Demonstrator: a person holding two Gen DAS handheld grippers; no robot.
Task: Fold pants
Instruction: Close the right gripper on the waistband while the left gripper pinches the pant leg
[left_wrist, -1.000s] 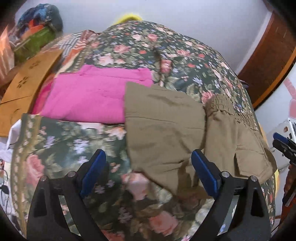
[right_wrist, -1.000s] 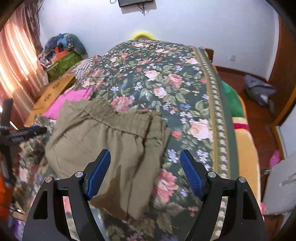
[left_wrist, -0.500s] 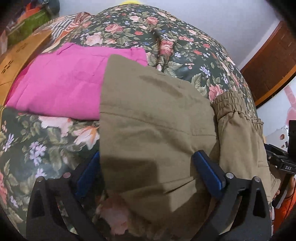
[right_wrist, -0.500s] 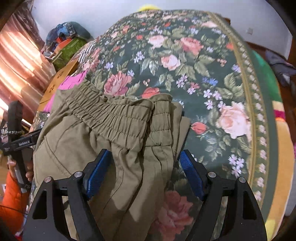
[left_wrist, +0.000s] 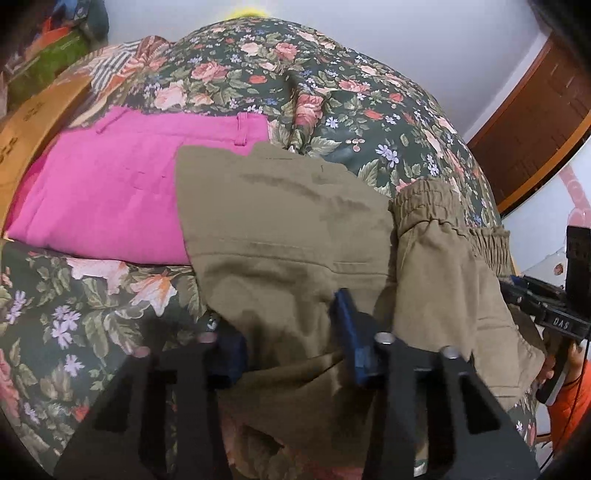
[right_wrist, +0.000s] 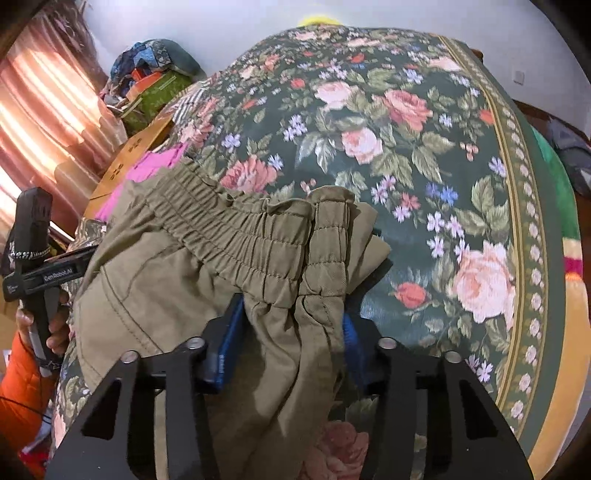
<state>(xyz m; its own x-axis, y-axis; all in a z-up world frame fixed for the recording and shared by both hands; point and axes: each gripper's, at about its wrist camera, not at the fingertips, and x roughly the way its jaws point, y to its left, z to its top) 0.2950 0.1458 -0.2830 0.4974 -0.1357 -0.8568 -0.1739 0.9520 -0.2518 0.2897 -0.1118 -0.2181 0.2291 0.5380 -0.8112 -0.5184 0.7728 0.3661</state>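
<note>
Left wrist view shows the olive pants (left_wrist: 280, 229) lying partly folded on the flowered bed (left_wrist: 369, 99), one corner overlapping the pink garment (left_wrist: 103, 184) beside them. A likely slip, as I judge it: each grip may catch only the top layer of the bunched cloth, so a lift would pull the fold apart or leave the lower layers dragging; the left side could also snag the pink garment and tug it along. The left tongs (left_wrist: 291, 332) are narrowing, their jaws closing with a ridge of pants cloth between the blue pads (left_wrist: 347, 325). In the right wrist view the right tongs (right_wrist: 288, 343) are likewise closing at the elastic waistband (right_wrist: 236, 236), with gathered cloth squeezed between the pads. Both sets look pressed onto the fabric.
</note>
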